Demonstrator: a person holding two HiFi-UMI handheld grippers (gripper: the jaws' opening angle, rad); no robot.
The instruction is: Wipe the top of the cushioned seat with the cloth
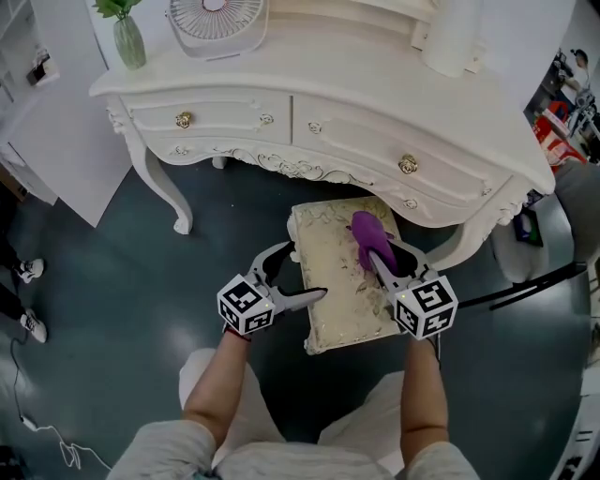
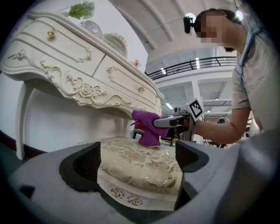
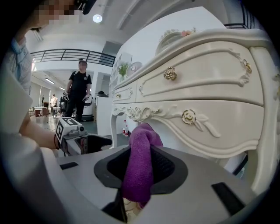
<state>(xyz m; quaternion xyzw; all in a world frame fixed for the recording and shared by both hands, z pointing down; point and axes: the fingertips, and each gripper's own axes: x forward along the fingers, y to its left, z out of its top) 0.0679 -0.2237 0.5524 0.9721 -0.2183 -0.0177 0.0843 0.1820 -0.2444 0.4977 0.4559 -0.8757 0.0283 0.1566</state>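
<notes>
Seat [image 1: 339, 286] is at the centre of the head view, its far end just under the front edge of the desk [image 1: 328, 84]. The desk is the biggest thing we see: white and carved, it fills the upper part of the frame, with drawers and gold knobs [image 1: 184, 120]. It stands on a dark floor [image 1: 103, 281].

The seat has a pale floral cushion top and a white carved edge. Its long side runs from the middle of the frame towards the lower middle.

We hold the left gripper [image 1: 298, 274] at the seat's left edge, left of centre. Its jaws stand wide, one lying over the cushion and the other off the side. In the left gripper view a corner of the seat fills the gap between the pads. We cannot tell whether either pad presses on it.

We hold the right gripper [image 1: 377, 255] right of centre, over the seat's far right part. Its jaws are clamped on the cloth [image 1: 364, 230].

The cloth is purple. It bunches beyond the jaw tips and rests on the cushion near the seat's far end.

A fan [image 1: 217, 21] stands at the top of the frame, and a vase [image 1: 128, 39] with green leaves stands at the upper left. Both are on the desk.
</notes>
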